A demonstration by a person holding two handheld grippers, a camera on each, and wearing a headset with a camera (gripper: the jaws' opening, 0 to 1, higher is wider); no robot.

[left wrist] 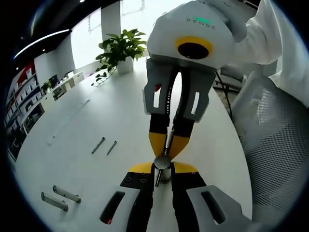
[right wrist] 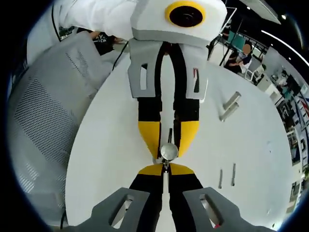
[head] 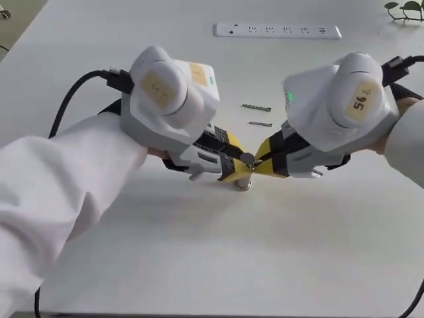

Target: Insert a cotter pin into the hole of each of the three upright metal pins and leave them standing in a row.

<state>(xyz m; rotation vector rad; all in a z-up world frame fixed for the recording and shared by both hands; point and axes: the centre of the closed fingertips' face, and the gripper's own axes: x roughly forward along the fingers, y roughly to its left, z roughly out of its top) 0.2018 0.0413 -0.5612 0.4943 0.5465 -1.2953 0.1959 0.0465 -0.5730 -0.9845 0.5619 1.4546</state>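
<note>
An upright metal pin (head: 246, 159) with a round head stands on the white table (head: 199, 252) at the centre. My left gripper (head: 236, 171) comes in from the left and is shut on the pin (left wrist: 161, 163). Facing it from the right, my right gripper (head: 260, 165) is shut on a thin cotter pin (left wrist: 168, 139), its tip at the metal pin's head (right wrist: 169, 151). Two spare cotter pins (head: 256, 107) (head: 260, 124) lie just behind the grippers. Two more metal pins (left wrist: 66, 194) (left wrist: 54, 201) lie flat on the table.
A white power strip (head: 277, 30) lies at the far edge. A potted plant (left wrist: 120, 46) stands at the table's end, and a grey mesh chair (left wrist: 275, 159) is beside the table. Black cables (head: 73, 99) trail from the grippers.
</note>
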